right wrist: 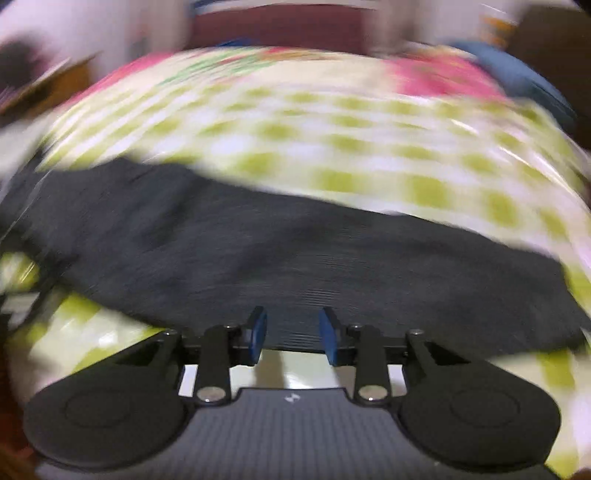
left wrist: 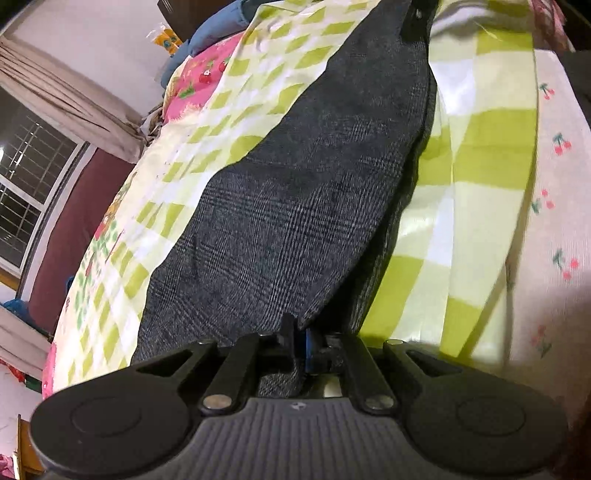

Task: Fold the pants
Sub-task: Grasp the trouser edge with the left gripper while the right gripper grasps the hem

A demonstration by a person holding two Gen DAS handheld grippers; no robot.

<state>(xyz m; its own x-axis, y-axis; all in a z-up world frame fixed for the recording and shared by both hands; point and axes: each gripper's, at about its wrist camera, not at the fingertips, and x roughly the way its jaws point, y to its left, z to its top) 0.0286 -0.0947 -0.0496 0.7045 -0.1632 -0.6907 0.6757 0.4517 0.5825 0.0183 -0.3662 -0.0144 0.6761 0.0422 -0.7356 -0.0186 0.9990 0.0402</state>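
Note:
Dark grey checked pants (left wrist: 303,192) lie stretched out on a green-and-white checked bedsheet (left wrist: 480,155). My left gripper (left wrist: 301,347) is shut on the near end of the pants, with cloth pinched between its fingers. A black gripper part (left wrist: 417,18) touches the far end of the pants. In the blurred right wrist view the pants (right wrist: 280,251) lie crosswise. My right gripper (right wrist: 293,334) is open and empty, with its blue pads (right wrist: 258,334) at the near edge of the pants.
The bed carries a pink patterned sheet (left wrist: 192,81) and a blue pillow (left wrist: 207,33) at its far end. A window with curtains (left wrist: 33,173) is at the left. White cherry-print cloth (left wrist: 557,206) is at the right.

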